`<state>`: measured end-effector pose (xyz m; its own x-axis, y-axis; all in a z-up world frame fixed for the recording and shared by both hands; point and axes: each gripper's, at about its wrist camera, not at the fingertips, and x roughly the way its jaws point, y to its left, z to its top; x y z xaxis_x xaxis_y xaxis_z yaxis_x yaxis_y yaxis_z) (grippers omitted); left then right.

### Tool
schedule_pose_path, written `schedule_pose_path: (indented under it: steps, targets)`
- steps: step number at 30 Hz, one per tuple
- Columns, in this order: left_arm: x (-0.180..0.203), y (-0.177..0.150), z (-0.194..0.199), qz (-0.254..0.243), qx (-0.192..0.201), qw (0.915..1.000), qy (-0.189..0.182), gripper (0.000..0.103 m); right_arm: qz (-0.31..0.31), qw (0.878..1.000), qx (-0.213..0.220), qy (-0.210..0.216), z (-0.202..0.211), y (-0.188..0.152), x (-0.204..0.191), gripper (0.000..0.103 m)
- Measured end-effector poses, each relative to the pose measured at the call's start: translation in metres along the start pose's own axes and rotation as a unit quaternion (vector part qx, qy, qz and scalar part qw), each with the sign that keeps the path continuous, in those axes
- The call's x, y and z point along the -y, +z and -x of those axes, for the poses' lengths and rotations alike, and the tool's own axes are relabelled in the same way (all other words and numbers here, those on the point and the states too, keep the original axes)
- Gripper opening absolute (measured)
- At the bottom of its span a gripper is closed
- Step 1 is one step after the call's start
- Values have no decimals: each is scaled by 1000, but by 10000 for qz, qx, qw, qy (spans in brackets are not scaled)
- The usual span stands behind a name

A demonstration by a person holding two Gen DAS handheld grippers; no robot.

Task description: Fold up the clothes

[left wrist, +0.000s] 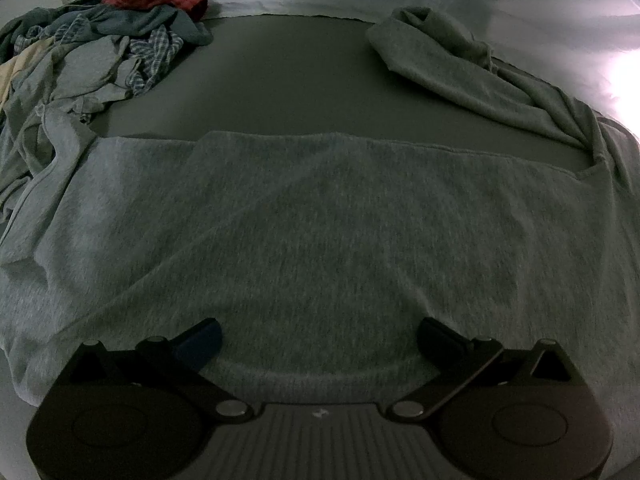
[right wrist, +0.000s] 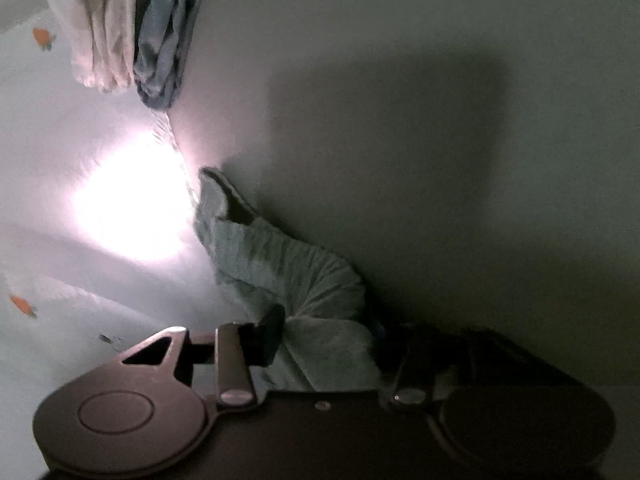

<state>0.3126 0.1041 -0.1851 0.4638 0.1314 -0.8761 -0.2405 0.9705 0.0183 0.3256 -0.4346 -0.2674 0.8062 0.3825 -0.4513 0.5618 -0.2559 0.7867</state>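
One grey shirt (left wrist: 304,216) is lying spread on the table (left wrist: 280,76), soft and floppy (likely light). The left gripper (left wrist: 318,334) is hovering wide over its hem; the right gripper (right wrist: 332,340) is pinching its sleeve (right wrist: 280,256).

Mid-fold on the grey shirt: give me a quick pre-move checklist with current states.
1. Left hand-held gripper open over the grey shirt: ok.
2. Shirt body lying flat: ok, only light wrinkles.
3. Sleeve folded in: not ok, it trails away bunched.
4. Right hand-held gripper around sleeve fabric: ok; firm pinch, cannot tell.
5. Laundry pile apart from the shirt: not ok, it touches the shirt's left edge.
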Motion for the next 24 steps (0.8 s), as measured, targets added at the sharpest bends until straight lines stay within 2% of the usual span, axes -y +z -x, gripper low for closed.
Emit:
schedule_pose_path:
  steps: [2,4,5,7,9,12,15,18,20,22,23,24]
  targets:
    - [0,-1,0,3,15,10000,2,103,128,9999,110,-11,-1,1,-3,33]
    - [1,-1,0,4,24,10000,4,103,310,9992,228,63,-3,3,-8,19]
    - [1,-1,0,5,30,10000,5,103,444,9980,432,119,0,1,-12,12]
    - [1,-2,0,-1,62,10000,3,103,889,9916,930,100,12,-2,-27,11]
    - [1,-2,1,8,45,10000,8,103,1545,9762,1520,-7,29,-2,-50,11]
    - [2,2,1,46,-57,10000,57,103,2393,9444,2239,-258,57,8,-83,10]
    - [9,4,3,-27,-209,9998,-40,103,2805,9256,2523,-312,77,23,-102,10]
    - [27,-3,9,-326,-305,9989,-154,103,3156,9009,2955,-387,102,36,-119,10]
    - [39,-10,15,-507,-354,9977,-275,103,3192,8906,3212,-413,120,49,-122,10]
    - [46,-19,20,-614,-358,9970,-315,103,3281,8792,3400,-618,132,63,-124,10]
    - [40,-19,22,-468,-349,9979,-291,103,3363,8759,3371,-775,135,70,-122,10]
    - [33,-19,23,-322,-339,9985,-267,103,3365,8791,3255,-893,134,76,-118,10]
